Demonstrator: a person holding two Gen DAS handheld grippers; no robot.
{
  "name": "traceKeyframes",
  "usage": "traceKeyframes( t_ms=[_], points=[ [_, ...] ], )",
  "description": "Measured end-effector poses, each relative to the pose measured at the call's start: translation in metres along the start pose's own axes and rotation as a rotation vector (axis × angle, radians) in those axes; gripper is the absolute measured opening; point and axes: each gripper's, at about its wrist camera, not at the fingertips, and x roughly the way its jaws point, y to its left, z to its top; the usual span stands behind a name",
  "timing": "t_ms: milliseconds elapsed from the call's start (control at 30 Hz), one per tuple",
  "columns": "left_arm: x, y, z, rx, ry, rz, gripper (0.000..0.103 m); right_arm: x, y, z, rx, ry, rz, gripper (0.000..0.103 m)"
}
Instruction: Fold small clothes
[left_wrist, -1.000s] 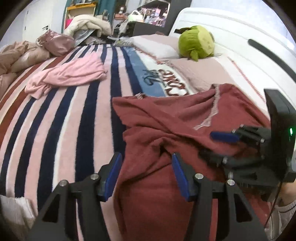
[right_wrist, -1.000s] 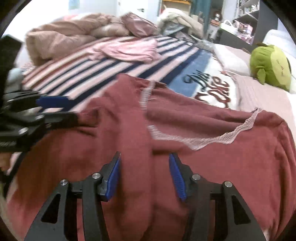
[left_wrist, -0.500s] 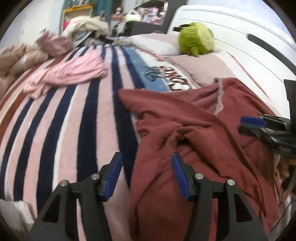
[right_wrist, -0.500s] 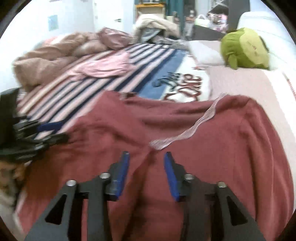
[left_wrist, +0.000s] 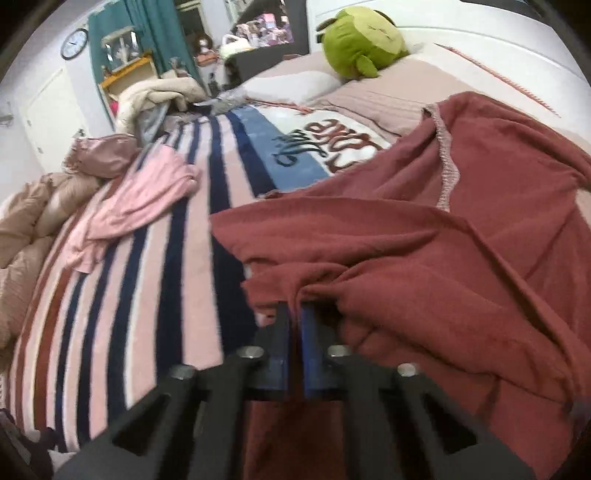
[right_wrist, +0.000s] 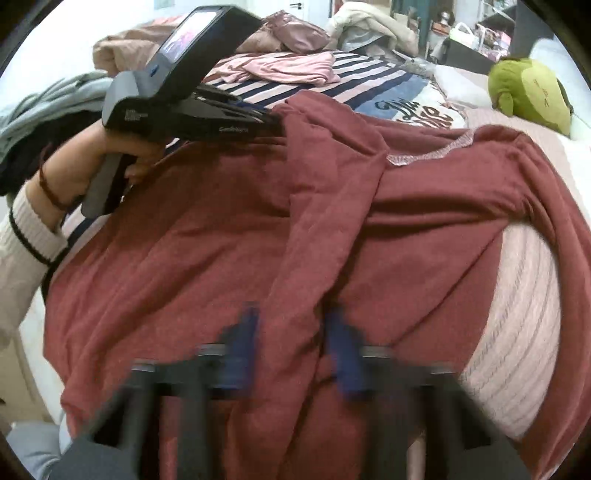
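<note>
A striped blanket (left_wrist: 155, 266) covers the bed, with a green plush toy (left_wrist: 360, 40) near the headboard. The maroon garment (left_wrist: 461, 251) is spread over the bed's right side. Its left edge is clamped between the closed fingers of the left gripper (left_wrist: 294, 314). A raised fold is straddled by the right gripper (right_wrist: 291, 332), fingers apart and blurred.

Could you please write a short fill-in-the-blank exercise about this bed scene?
1. The left tool is shut on the ____ garment.
2. The plush toy near the pillows is ____.
3. The pink garment lies on the ____ blanket.
4. The right tool has its jaws ____.

Missing words: red; green; striped; open
</note>
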Motion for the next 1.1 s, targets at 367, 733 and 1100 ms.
traceKeyframes(
  t_ms=[367,733,1100],
  points=[
    [-0.044,0.056,-0.032,-0.078,0.015,0.032,0.006,-0.017,-0.014,-0.010,0.211,-0.050,0.545,0.007],
    [-0.105,0.058,-0.082,-0.204,-0.043,0.017,0.044,-0.057,0.001,-0.022,0.025,-0.103,0.080,0.039],
    [-0.192,0.017,-0.129,-0.301,-0.164,-0.114,0.050,-0.042,0.051,-0.058,-0.049,-0.061,0.085,0.016]
  ],
)
